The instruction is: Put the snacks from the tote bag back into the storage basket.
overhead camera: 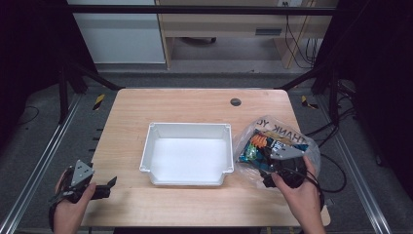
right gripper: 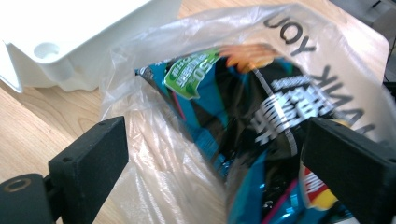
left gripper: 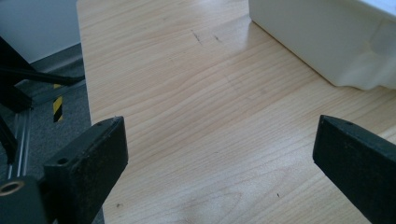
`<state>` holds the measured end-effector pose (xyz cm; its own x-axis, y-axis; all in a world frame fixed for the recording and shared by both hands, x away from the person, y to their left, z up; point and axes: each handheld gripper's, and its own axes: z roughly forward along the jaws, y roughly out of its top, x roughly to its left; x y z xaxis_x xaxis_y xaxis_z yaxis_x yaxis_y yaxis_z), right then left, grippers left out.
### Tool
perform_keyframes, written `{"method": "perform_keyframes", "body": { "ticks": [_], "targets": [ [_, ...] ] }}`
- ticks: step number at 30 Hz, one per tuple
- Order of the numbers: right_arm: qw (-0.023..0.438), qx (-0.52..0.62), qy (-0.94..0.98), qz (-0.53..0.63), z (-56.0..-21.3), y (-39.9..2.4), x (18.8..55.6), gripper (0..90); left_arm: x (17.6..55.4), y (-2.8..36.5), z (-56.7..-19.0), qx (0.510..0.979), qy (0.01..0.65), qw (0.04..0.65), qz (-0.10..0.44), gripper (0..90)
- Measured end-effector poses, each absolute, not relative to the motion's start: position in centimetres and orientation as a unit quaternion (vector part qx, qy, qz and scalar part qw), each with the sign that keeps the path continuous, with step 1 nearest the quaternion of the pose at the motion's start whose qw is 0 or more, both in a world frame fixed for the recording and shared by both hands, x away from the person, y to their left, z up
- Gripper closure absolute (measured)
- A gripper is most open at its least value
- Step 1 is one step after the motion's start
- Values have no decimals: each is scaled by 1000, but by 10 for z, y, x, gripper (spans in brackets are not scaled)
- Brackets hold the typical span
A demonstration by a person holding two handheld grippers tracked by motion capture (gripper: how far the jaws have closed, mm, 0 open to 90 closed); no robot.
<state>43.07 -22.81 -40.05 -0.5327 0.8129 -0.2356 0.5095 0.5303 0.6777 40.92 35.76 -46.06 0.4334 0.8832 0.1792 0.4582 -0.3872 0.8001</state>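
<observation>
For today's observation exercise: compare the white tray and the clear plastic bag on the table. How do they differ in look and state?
The white tray is rigid, opaque and boxy; the plastic bag is thin, crumpled and see-through, with printed lettering. The tray holds nothing; the bag holds a colourful snack packet. The tray sits untouched at the table's middle; the bag lies to its right with the right hand-held gripper open around it. Both rest on the wooden table.

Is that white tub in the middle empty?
Empty: the white tub shows only its bare white floor; the snack packet lies in the plastic bag beside it.
</observation>
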Motion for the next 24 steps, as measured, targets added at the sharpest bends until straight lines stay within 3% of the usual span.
{"method": "perform_keyframes", "body": {
  "ticks": [7,13,24],
  "targets": [
    [278,373,847,258,-370,-230,445,75,406,359,-460,768,437,354,307,29],
    [263,355,867,233,-365,-235,462,121,405,356,-457,769,432,357,308,29],
    [239,348,878,224,-355,-242,496,108,404,350,-451,767,424,373,305,29]
  ]
}}
